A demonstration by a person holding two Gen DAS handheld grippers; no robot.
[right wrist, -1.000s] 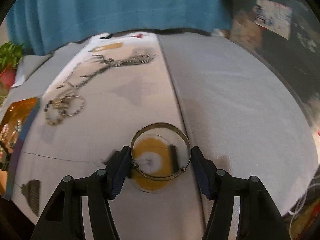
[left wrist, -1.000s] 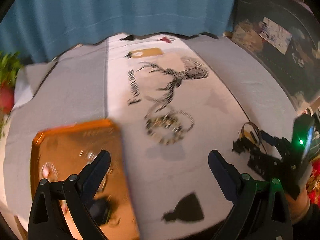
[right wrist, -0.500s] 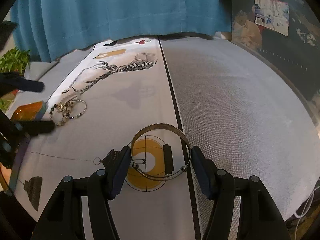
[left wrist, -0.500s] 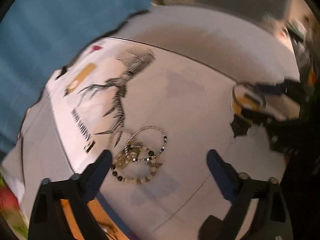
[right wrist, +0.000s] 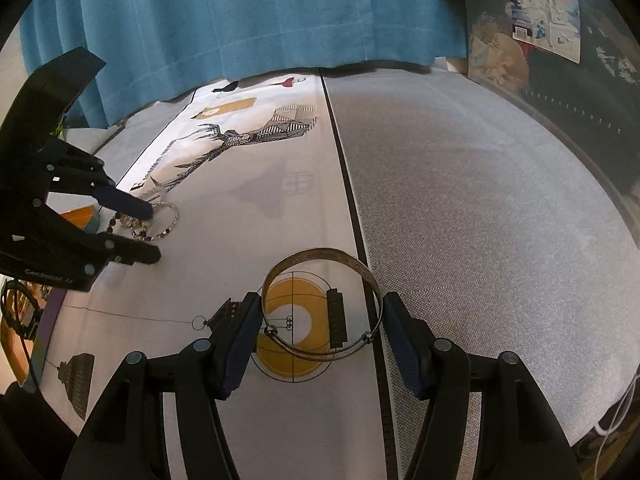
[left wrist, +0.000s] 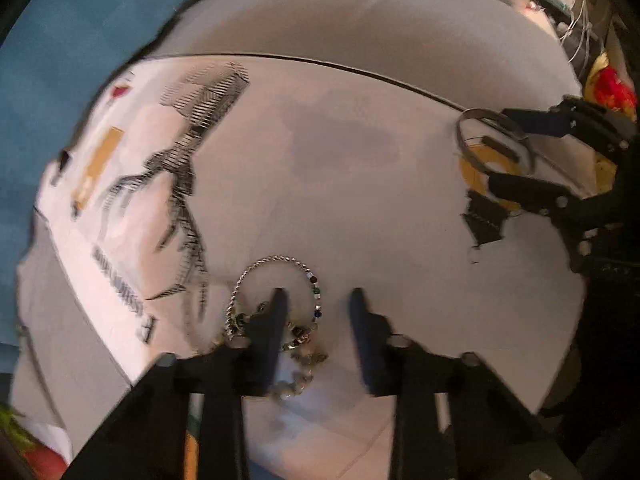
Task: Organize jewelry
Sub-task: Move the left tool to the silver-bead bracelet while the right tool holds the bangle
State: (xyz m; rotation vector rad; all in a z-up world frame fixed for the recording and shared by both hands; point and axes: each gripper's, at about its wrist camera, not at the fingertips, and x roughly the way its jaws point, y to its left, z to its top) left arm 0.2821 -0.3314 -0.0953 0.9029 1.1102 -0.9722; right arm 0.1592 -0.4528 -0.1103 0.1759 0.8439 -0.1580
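So, left wrist view first: the left gripper (left wrist: 316, 296) is down over the pile of beaded bracelets (left wrist: 280, 320), jaws partly open, one finger (left wrist: 276, 316) poking inside the silver chain loop and the other on bare cloth just beside it, so it's got nothing pinched yet as far as I can tell. Over at the right edge you can see the right gripper (left wrist: 516, 152) around the bangle (left wrist: 494, 140). Right wrist view: the right gripper (right wrist: 320, 332) is wide open with the silver bangle (right wrist: 322, 308) lying flat between its fingers, close on both sides, though I can't tell if the pads really touch it. The left gripper (right wrist: 148, 232) shows up at the left, sitting on the bracelets (right wrist: 146, 222). My worry: those bracelets look tangled, so closing there could lift the whole clump or snag one strand. The bangle is thin and flat, so it could squirt out. Surface is a white printed cloth (right wrist: 256, 184) with a deer drawing, grey fabric (right wrist: 480, 200) beside it, blue curtain (right wrist: 240, 20) behind.
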